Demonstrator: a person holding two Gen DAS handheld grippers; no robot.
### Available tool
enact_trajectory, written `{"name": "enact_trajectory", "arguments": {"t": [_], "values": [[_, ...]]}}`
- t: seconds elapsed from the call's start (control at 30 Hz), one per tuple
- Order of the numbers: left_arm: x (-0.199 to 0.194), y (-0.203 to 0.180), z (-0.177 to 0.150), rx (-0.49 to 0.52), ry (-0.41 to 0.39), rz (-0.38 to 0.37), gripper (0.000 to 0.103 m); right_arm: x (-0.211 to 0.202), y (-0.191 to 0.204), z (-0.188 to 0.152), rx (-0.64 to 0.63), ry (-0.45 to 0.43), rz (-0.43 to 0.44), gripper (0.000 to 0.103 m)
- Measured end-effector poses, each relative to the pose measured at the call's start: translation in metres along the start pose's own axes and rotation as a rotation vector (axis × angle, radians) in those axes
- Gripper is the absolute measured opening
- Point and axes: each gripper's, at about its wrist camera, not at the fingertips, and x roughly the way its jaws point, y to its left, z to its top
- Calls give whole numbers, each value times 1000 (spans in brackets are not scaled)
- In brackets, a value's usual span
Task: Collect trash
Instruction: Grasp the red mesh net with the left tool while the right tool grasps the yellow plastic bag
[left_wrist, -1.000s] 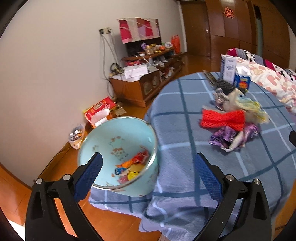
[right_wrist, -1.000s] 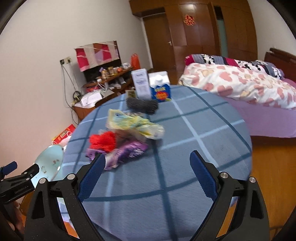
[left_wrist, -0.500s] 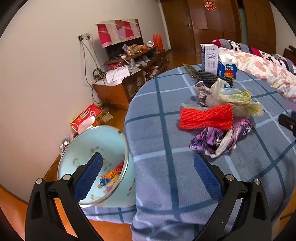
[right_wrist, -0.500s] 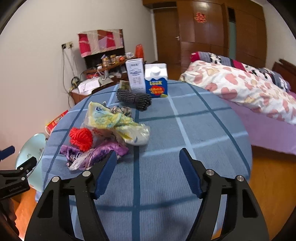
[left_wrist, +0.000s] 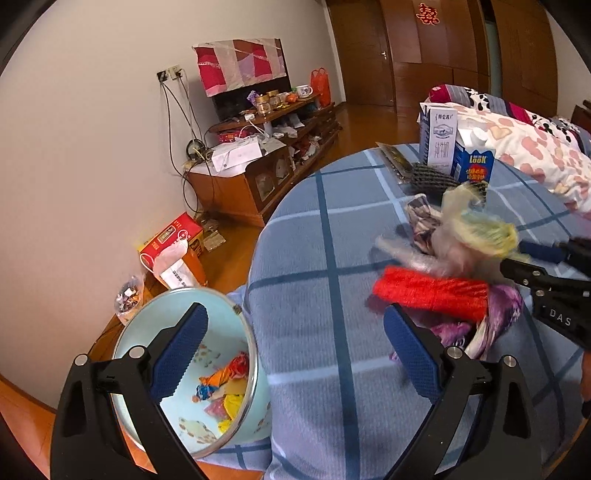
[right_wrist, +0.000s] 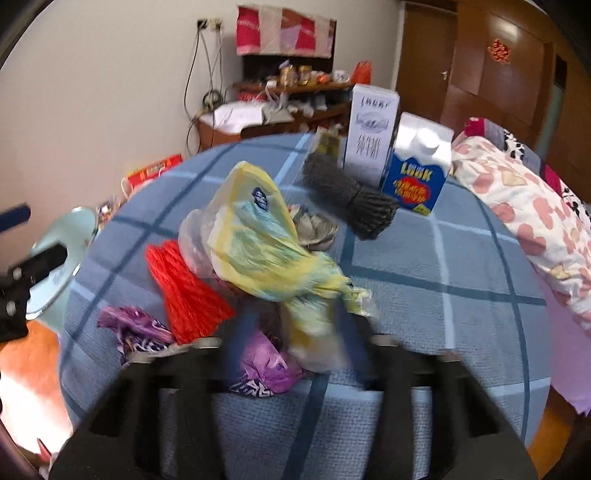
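Lying crosswise before the right claw (right_wrist: 291, 325), red netting (right_wrist: 184, 291).

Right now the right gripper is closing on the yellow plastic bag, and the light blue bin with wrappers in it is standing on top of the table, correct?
Not quite. The light blue bin sits below the table edge, beside it on the floor side, as the left wrist view shows. The rest holds: the right gripper has just been closing with the yellow plastic bag between its fingers, and wrappers lie in the bin.

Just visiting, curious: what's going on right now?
Left hand-held gripper open, empty. Right hand-held gripper has just been closing on yellow bag. Red net, purple wrapper crowd it.
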Motion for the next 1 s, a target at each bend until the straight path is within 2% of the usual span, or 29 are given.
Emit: {"name": "enact_trajectory", "arguments": {"t": [0.07,0.2,0.33,0.43,0.57,0.63,0.7,0.83,0.87,0.93,1.0], "values": [[6,-4,5,2,5,-6,93,-7,-5,-3,29,-18,26,15],[17,-14,11,-15,26,-50,84,-29,-19,-6,87,-75,29,10],[32,-29,14,-24,48,-99,82,-56,-41,-19,155,-123,-29,9],[51,-44,16,-29,92,-139,75,-63,-52,-28,161,-130,-85,9],[77,-61,14,-74,165,-214,72,-56,-59,-40,160,-96,-100,9],[83,-65,13,-97,173,-244,65,-52,-60,-46,167,-83,-101,9],[86,-68,13,-110,167,-295,46,-52,-61,-49,172,-83,-104,9],[82,-67,13,-121,151,-340,27,-56,-62,-49,190,-93,-97,9],[79,-65,14,-126,140,-350,17,-57,-61,-50,189,-94,-98,9],[69,-57,18,-137,117,-363,15,-61,-56,-51,183,-101,-104,9],[55,-48,20,-135,82,-340,15,-69,-51,-51,173,-119,-116,9]]}}
